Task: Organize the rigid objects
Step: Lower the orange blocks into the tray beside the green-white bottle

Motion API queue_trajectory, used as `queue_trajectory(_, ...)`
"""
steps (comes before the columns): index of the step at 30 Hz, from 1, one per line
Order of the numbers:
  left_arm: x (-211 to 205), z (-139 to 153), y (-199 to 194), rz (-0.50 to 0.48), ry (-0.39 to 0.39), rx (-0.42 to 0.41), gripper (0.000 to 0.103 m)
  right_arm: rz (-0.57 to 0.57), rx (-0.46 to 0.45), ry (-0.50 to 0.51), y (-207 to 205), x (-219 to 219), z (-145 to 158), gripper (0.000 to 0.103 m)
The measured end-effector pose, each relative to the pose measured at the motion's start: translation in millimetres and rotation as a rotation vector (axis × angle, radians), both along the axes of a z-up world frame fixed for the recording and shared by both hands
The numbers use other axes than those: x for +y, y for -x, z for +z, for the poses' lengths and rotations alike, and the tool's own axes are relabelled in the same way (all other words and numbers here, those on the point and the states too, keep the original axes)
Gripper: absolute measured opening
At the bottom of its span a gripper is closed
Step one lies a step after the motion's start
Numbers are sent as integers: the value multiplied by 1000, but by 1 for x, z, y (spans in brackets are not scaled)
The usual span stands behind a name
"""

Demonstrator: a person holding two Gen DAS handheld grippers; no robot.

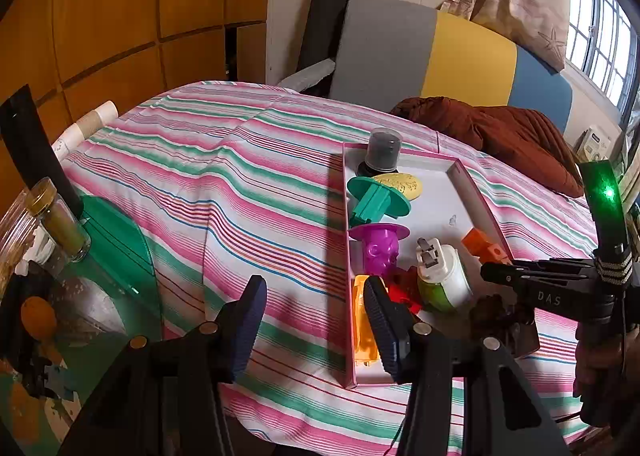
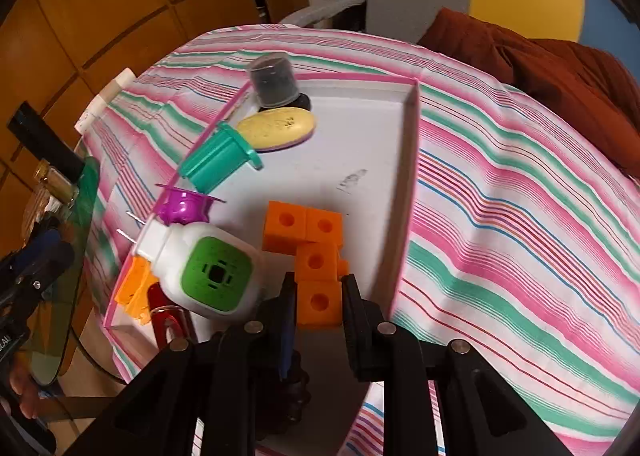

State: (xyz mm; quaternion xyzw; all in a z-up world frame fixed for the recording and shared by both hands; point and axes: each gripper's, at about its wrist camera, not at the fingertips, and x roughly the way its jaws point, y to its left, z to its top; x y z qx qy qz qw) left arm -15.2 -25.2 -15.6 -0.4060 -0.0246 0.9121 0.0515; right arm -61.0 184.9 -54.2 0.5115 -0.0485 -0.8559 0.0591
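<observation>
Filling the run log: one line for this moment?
right gripper: jaws shut on orange cube piece | left gripper: open, empty | over pink tray

Striped bedspread (image 1: 240, 175) under pink-rimmed tray (image 1: 464, 175), brown cushion (image 1: 500, 131).

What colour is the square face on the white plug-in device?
Green, with a black centre; the right wrist view shows it best.

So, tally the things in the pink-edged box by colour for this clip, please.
Orange: 2, the linked cube piece in the right gripper, and the orange block.
Teal: 1, flanged piece.
Purple: 1, flanged piece.
Yellow: 1, oval.
White and green: 1, plug-in device.
Dark: 1, capped jar.
Red: 1, piece.
Total: 8.
</observation>
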Motion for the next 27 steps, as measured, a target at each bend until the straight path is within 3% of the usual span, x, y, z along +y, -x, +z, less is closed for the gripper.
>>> queue_trajectory(6, 4, -2, 0, -6, 14, -9, 51, -42, -42, 130, -2, 13, -9, 21)
queue_trajectory(15, 6, -6, -1, 1, 25, -24, 51, -44, -31, 163, -4, 15, -10, 23)
queue_trajectory(22, 12, -6, -6, -32, 14, -23, 51, -55, 47, 195, -21, 22, 4, 31)
queue_trajectory(27, 35, -4, -4, -107, -21, -18, 51, -67, 116, 178, -40, 33, 21, 36)
